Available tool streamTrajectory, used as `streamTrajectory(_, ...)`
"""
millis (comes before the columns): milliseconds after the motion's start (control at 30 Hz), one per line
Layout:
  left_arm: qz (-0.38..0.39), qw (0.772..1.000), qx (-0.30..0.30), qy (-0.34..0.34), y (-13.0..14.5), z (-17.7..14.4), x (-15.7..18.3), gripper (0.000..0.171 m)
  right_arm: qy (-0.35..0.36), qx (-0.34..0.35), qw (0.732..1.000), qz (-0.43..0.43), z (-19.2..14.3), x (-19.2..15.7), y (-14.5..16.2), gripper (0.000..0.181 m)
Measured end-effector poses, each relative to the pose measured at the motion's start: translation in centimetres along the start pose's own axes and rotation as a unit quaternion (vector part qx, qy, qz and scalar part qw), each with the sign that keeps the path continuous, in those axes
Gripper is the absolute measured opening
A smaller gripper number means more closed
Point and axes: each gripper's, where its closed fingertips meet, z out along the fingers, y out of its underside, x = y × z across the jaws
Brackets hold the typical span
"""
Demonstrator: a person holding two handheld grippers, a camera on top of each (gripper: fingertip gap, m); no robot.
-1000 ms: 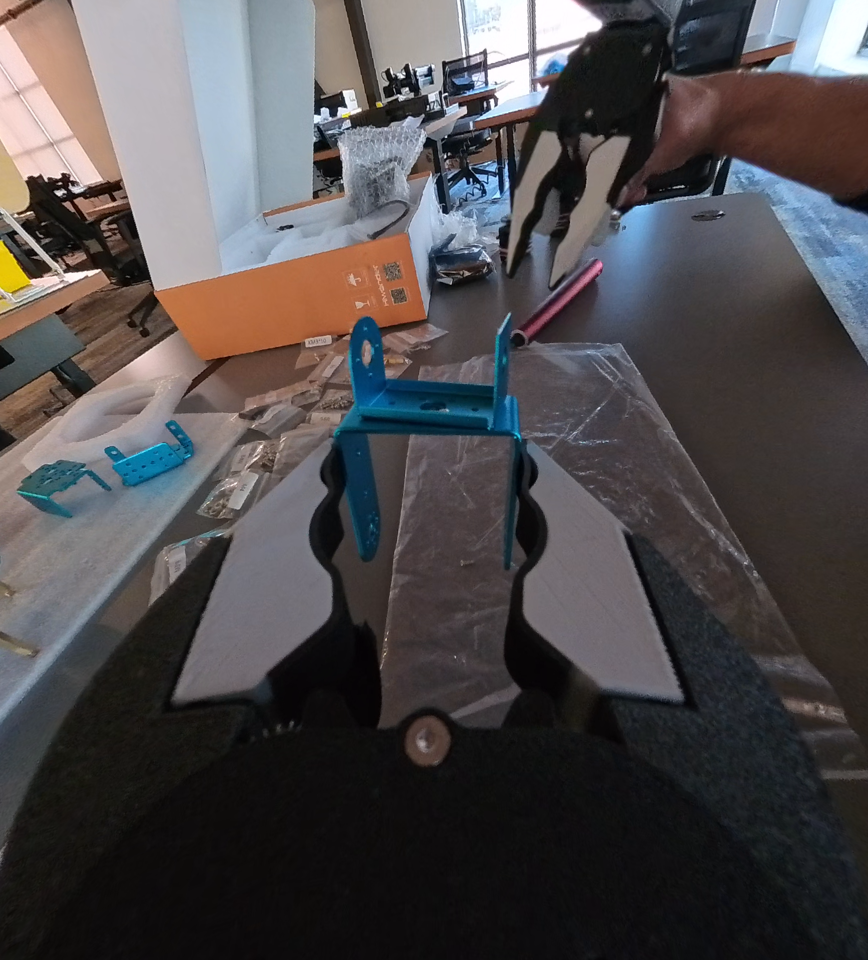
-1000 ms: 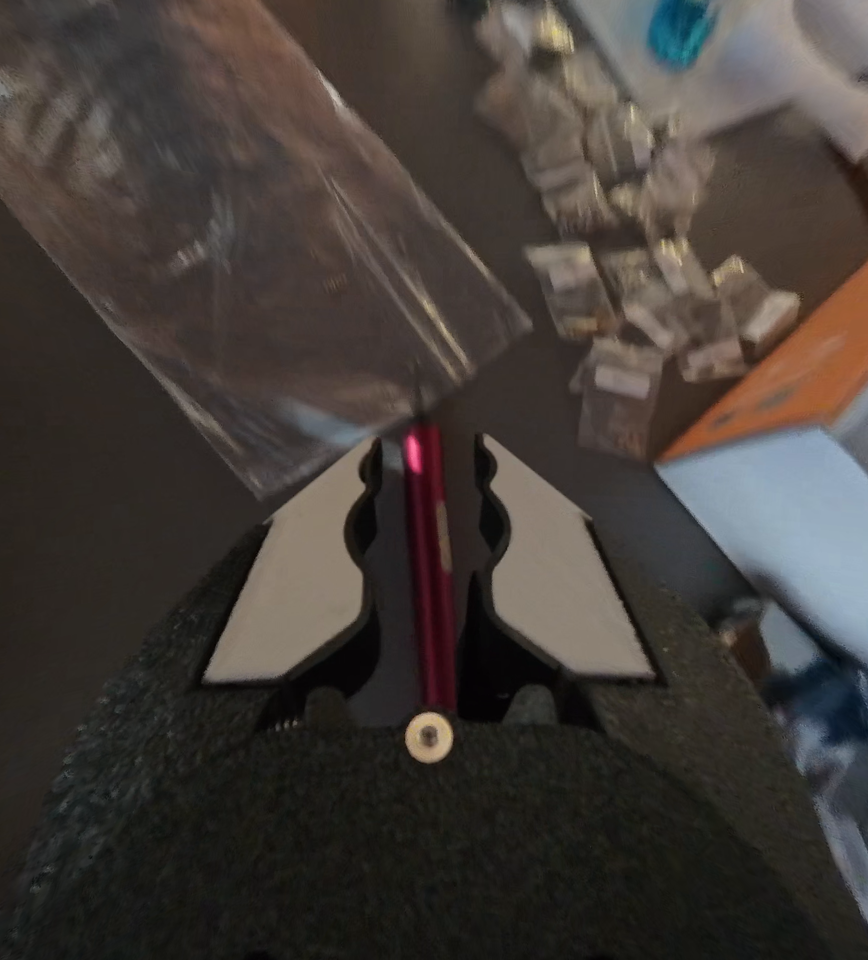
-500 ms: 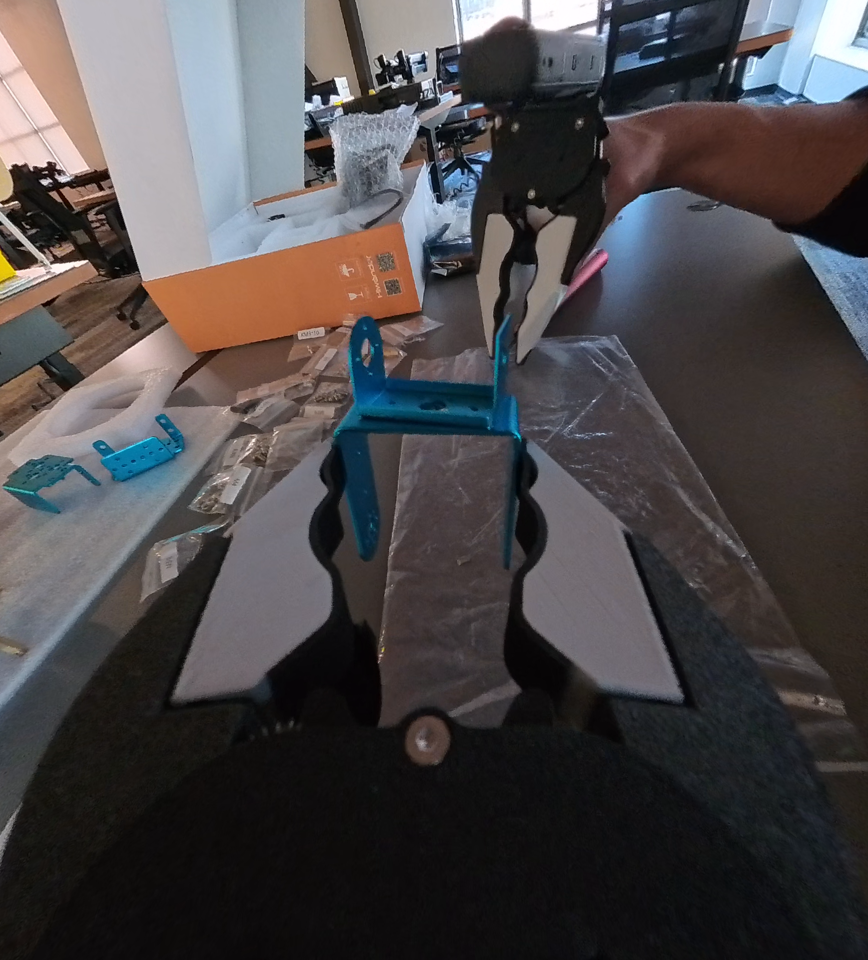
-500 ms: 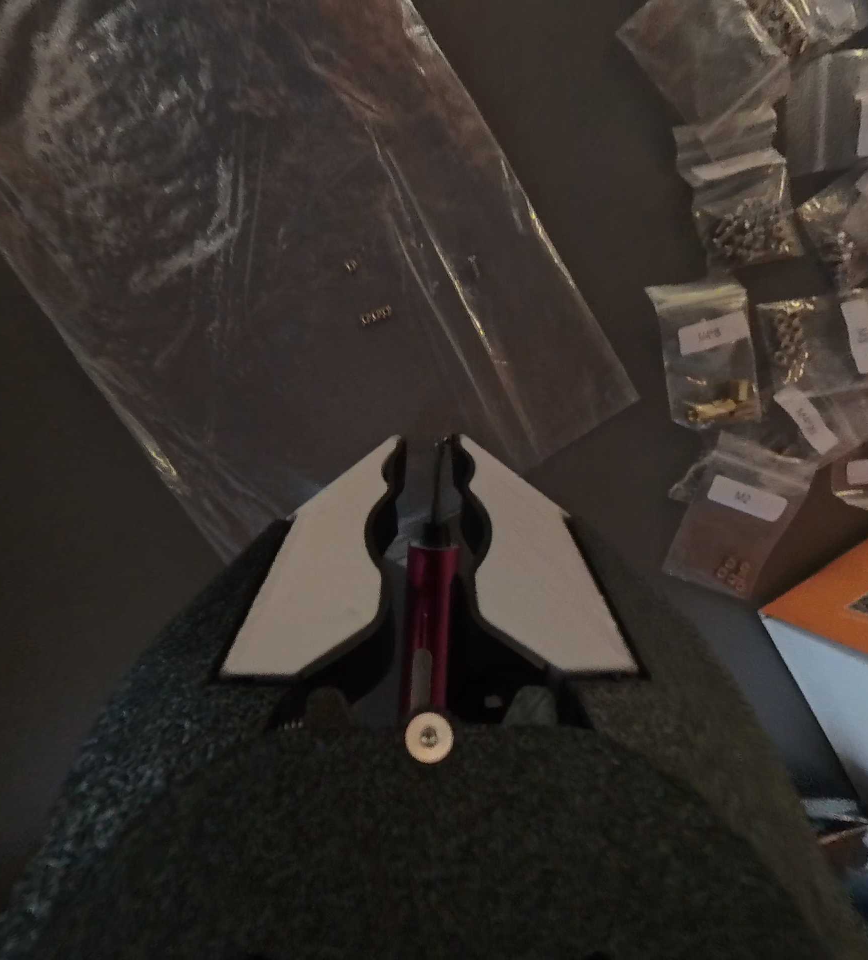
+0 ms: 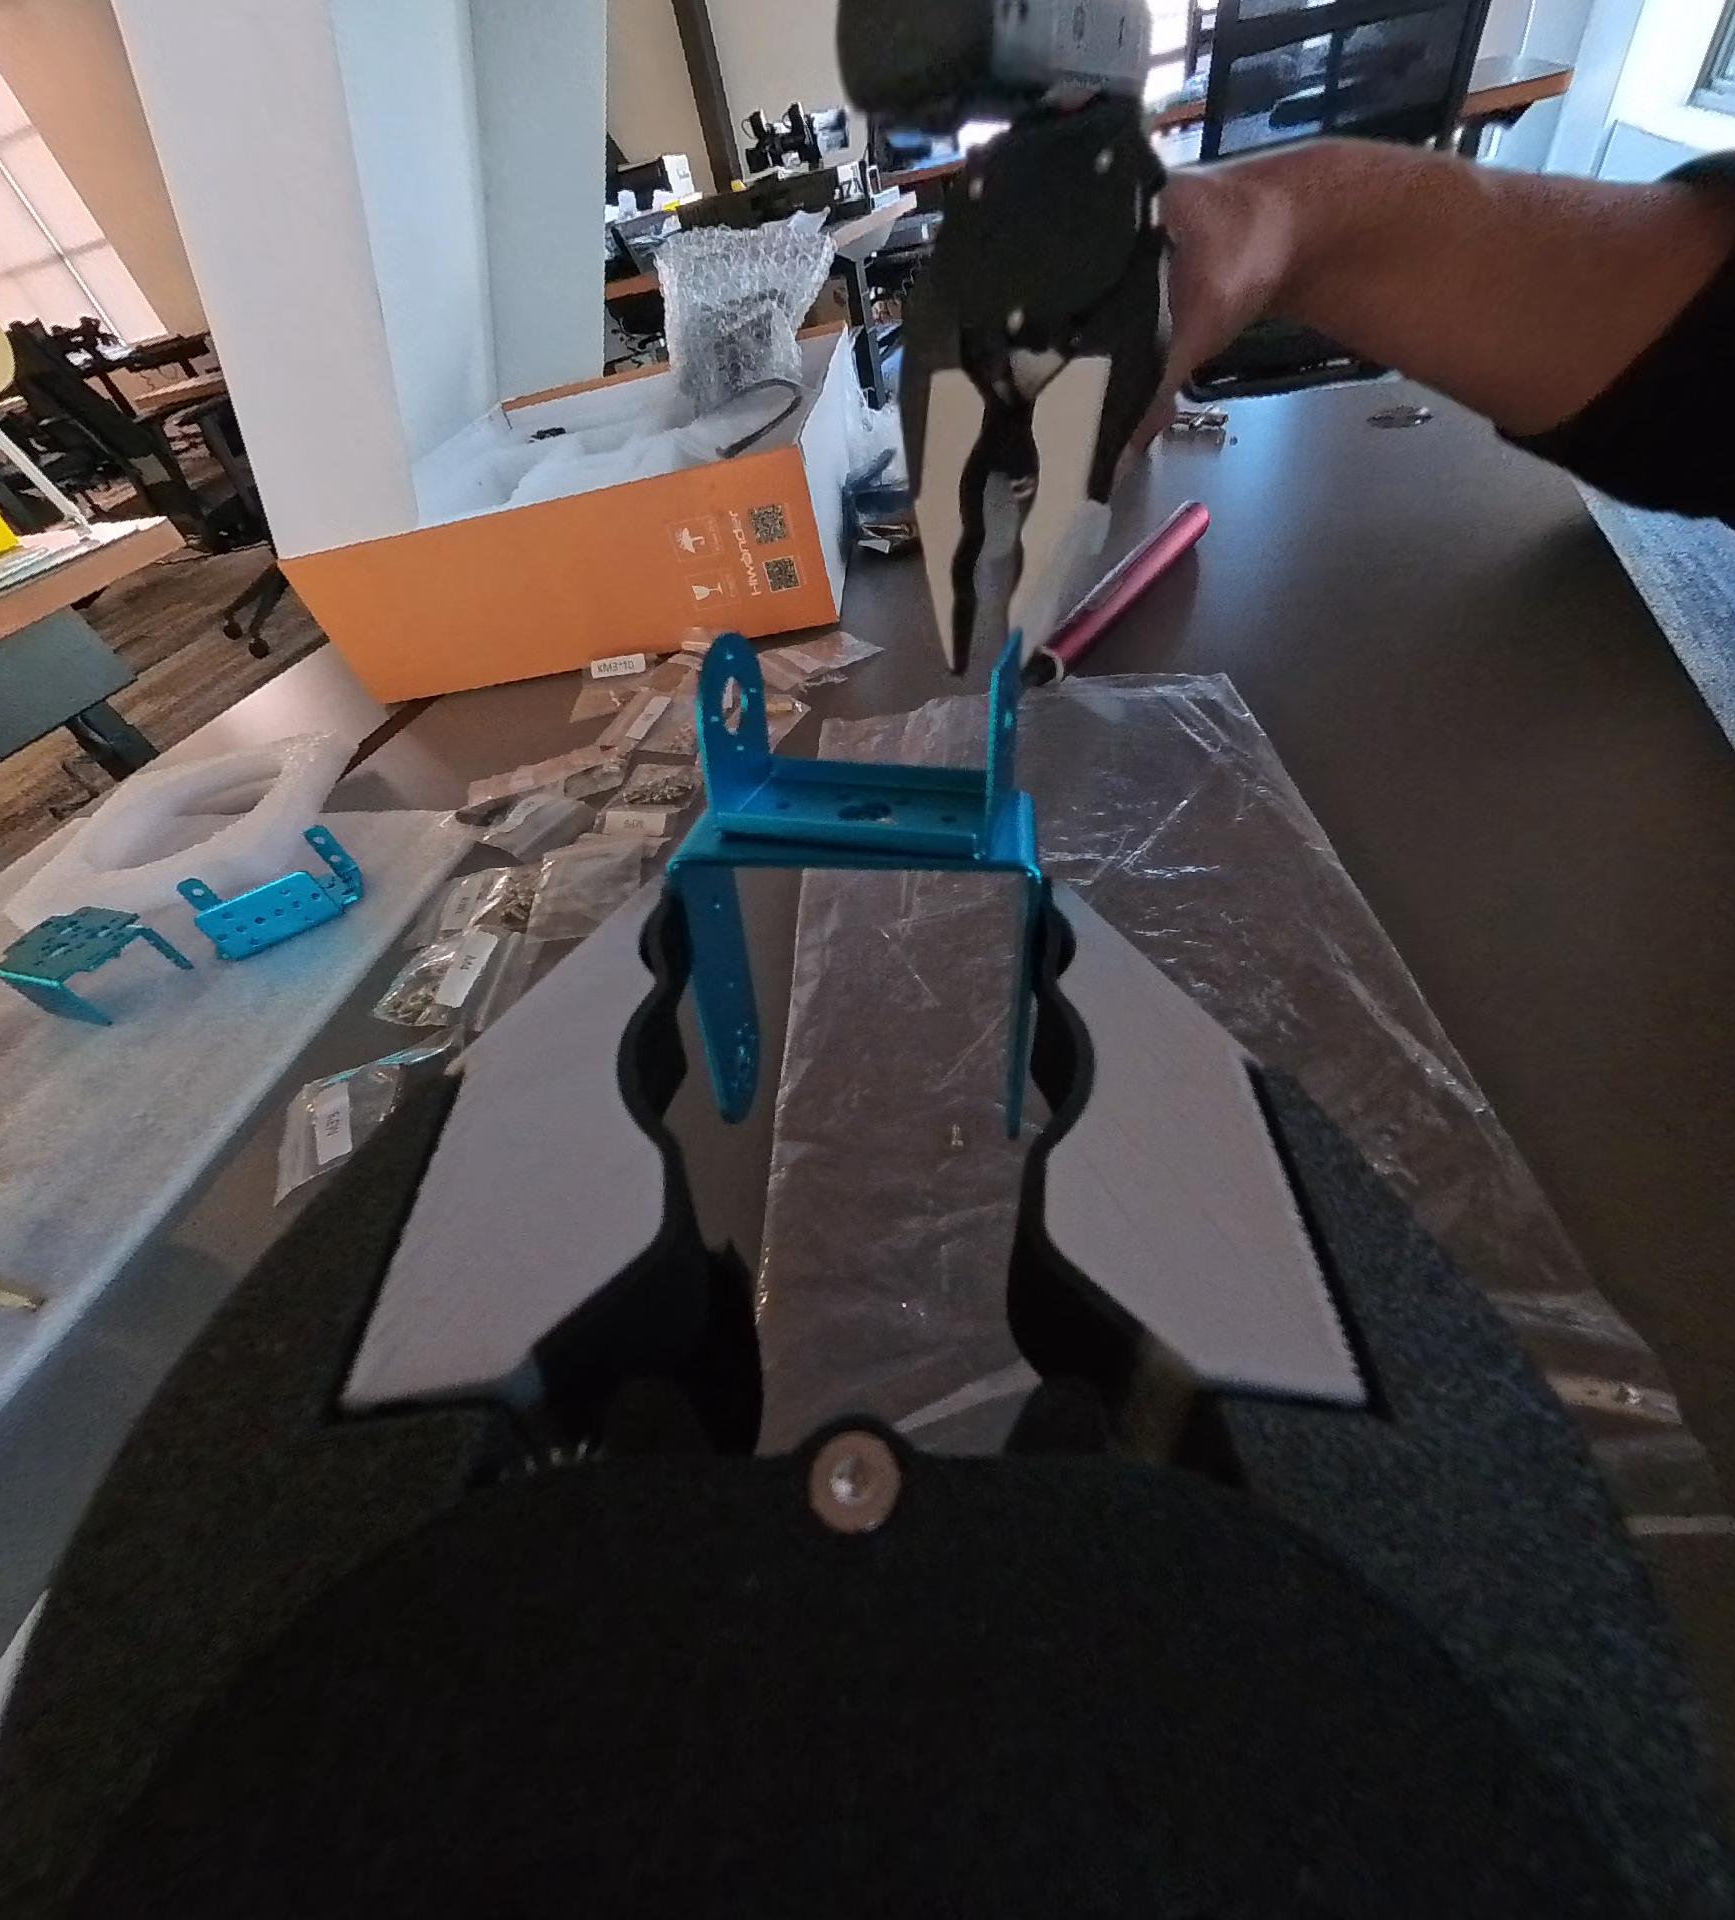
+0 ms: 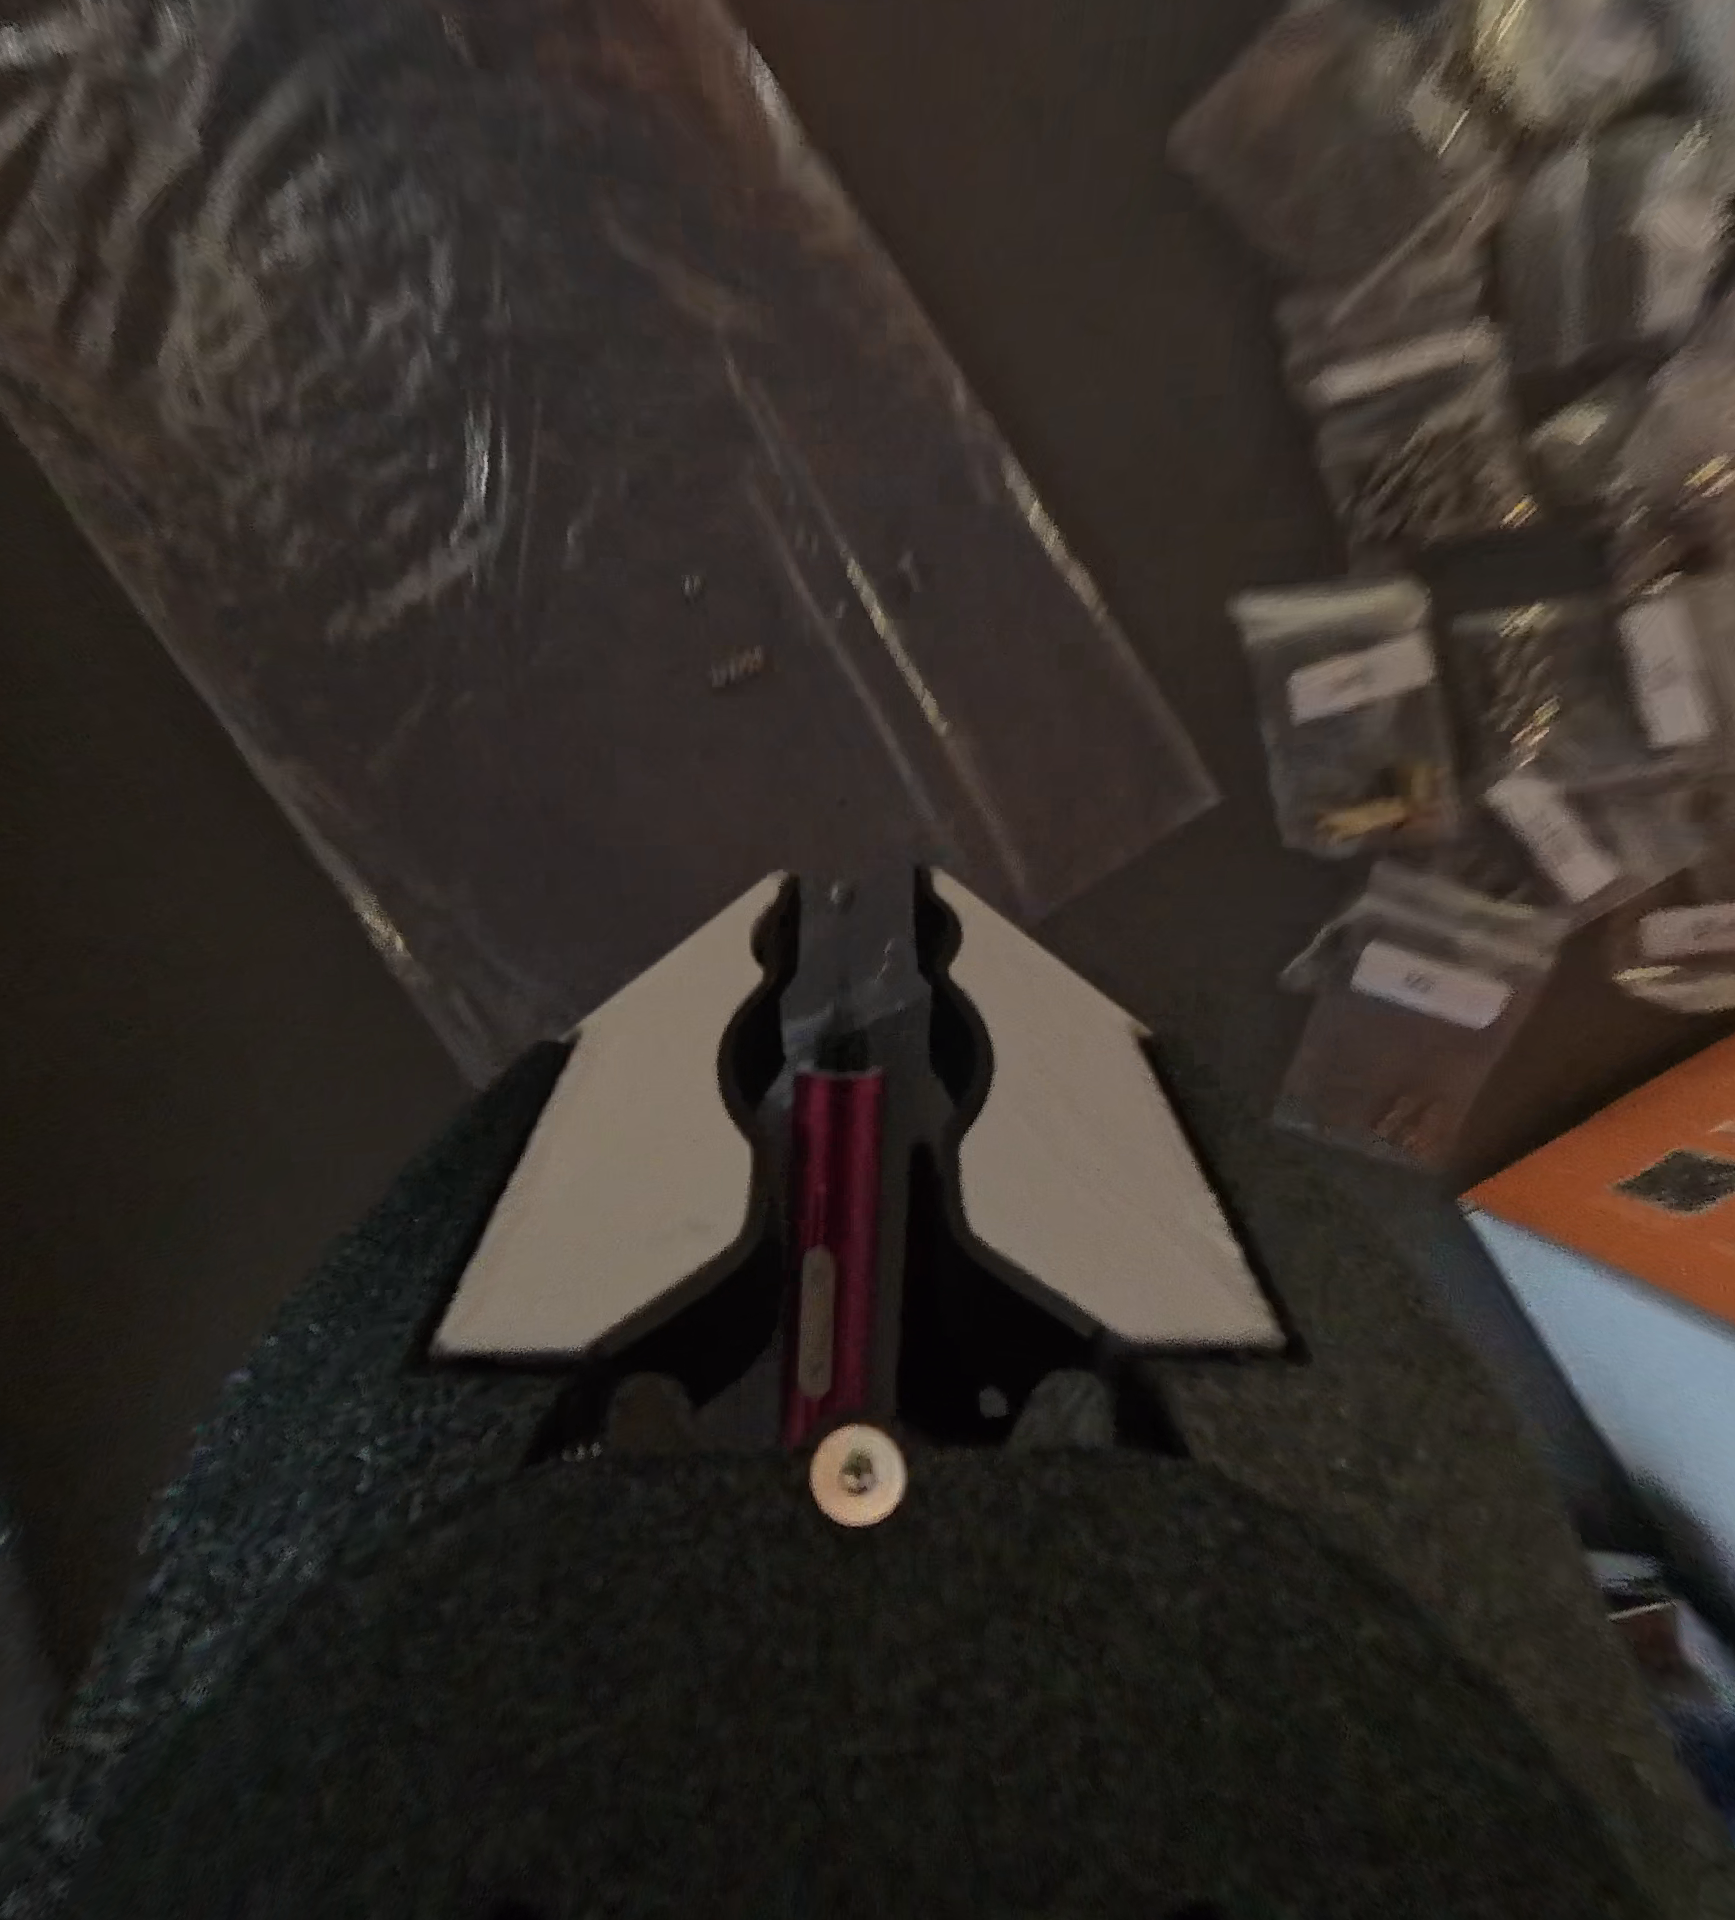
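Between your left gripper (image 5: 847,935) fingertips, you are pinching a blue metal bracket assembly (image 5: 858,842): its two lower legs are sitting against the inner faces of the fingers, jaws spread roughly to the bracket's width and closed on it. A second U-bracket is riding on top with its ears pointing up.

Below it, a clear plastic sheet (image 5: 1206,935) is lying flat on the dark table (image 5: 1465,644), with a few tiny screws (image 6: 736,668) scattered on it.

Farther off, your right gripper (image 5: 988,644) is pointing down over the far edge of the sheet, your hand (image 5: 1247,270) gripping it from the right. Its jaws are standing slightly apart. A magenta screwdriver (image 5: 1133,582) is lying on the table just beside its tips; from the right wrist view the handle (image 6: 835,1257) is lining up in the gap between the fingers, but blur is hiding whether the fingers are touching it, so you cannot tell.

Left of the sheet, small bagged hardware packets (image 5: 510,904) are lying in a loose pile. Beyond them, an orange-and-white box (image 5: 572,561) is standing open. Far left, two more blue brackets (image 5: 271,914) are resting on white foam (image 5: 63,1101).
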Motion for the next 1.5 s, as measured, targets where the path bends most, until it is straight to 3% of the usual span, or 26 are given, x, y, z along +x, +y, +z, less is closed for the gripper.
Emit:
streamTrajectory(133, 0.001, 1.000, -0.001, 0.001, 0.0, 0.0, 0.1, 0.066, -0.014, -0.043, 0.999, 0.004, 1.2, -0.4, 1.4, 0.017)
streamTrajectory(333, 0.001, 1.000, 0.000, 0.000, 0.0, 0.0, 0.0, 0.066, 0.001, -0.042, 0.999, -0.032, 2.1, -0.5, 0.4, 0.003)
streamTrajectory(567, 0.001, 1.000, 0.003, -0.002, -0.2, -0.1, -0.1, 0.066, 0.022, 0.006, 0.999, -0.042, 1.6, 0.9, -2.4, 0.003)
streamTrajectory(633, 0.002, 1.000, 0.004, -0.002, -0.2, -0.1, 0.0, 0.066, -0.002, 0.028, 0.999, -0.034, 1.6, 0.8, -3.3, 0.003)
streamTrajectory(800, 0.004, 1.000, 0.008, -0.003, -0.4, -0.2, 0.0, 0.066, -0.022, 0.020, 0.999, -0.045, 3.8, 1.6, -3.8, 0.004)
streamTrajectory(900, 0.006, 1.000, 0.008, -0.005, -0.4, -0.2, -0.1, 0.066, -0.012, 0.023, 0.999, -0.045, 4.5, 2.0, -3.8, 0.014)
streamTrajectory(1033, 0.007, 1.000, 0.011, -0.011, -0.5, -0.3, -0.4, 0.066, 0.019, 0.097, 0.994, -0.044, 2.9, 2.5, -5.4, 0.023)
streamTrajectory(1133, 0.007, 1.000, 0.007, -0.012, -0.4, -0.2, -0.3, 0.066, -0.027, 0.258, 0.965, -0.026, -0.4, -0.4, -10.7, 0.038)
streamTrajectory(1200, 0.006, 1.000, 0.006, -0.006, -0.4, 0.0, 0.1, 0.066, -0.075, 0.346, 0.935, -0.033, -1.6, -3.6, -14.2, 0.062)
streamTrajectory(1267, 0.007, 1.000, 0.003, -0.005, -0.3, 0.3, 0.6, 0.066, -0.088, 0.358, 0.928, -0.057, -0.7, -6.5, -16.5, 0.090)
streamTrajectory(1400, 0.019, 1.000, -0.011, 0.001, 0.0, 0.9, 1.6, 0.066, -0.011, 0.370, 0.923, -0.101, -0.1, -8.8, -18.8, 0.077)
streamTrajectory(1500, 0.021, 1.000, -0.015, 0.002, 0.0, 1.1, 2.1, 0.066, -0.021, 0.371, 0.921, -0.115, -0.3, -10.3, -19.0, 0.070)
